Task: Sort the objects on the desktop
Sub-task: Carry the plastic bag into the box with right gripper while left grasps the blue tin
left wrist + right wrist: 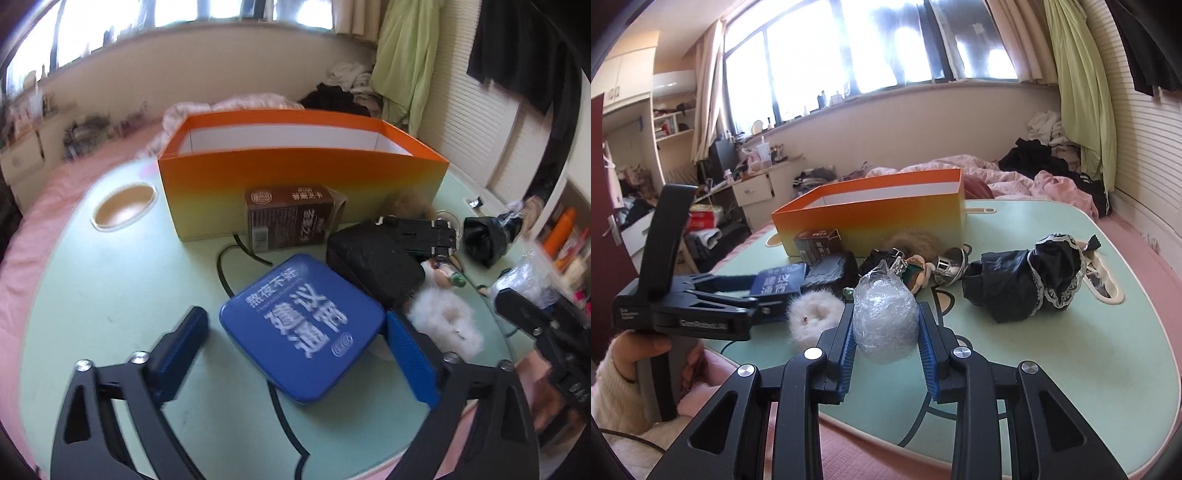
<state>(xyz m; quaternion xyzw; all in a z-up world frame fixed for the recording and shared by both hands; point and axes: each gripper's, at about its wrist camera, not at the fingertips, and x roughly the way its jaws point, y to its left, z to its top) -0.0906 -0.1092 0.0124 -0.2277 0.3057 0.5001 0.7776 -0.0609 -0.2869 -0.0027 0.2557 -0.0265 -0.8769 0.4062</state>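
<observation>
Sorting, two pickups under way.
Left tool [295,339] wide around blue tin [301,326]: centre, then close. Right tool [886,332] holds plastic bundle [884,317]; orange box [871,218] ahead.

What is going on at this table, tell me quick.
A person is sorting desk clutter with two handheld grippers. The left gripper is open, its fingers on either side of the blue tin, which lies on the green table. The right gripper has its fingers around a clear plastic-wrapped bundle, seemingly gripping it. The orange box stands behind them; no contents show from here.
</observation>
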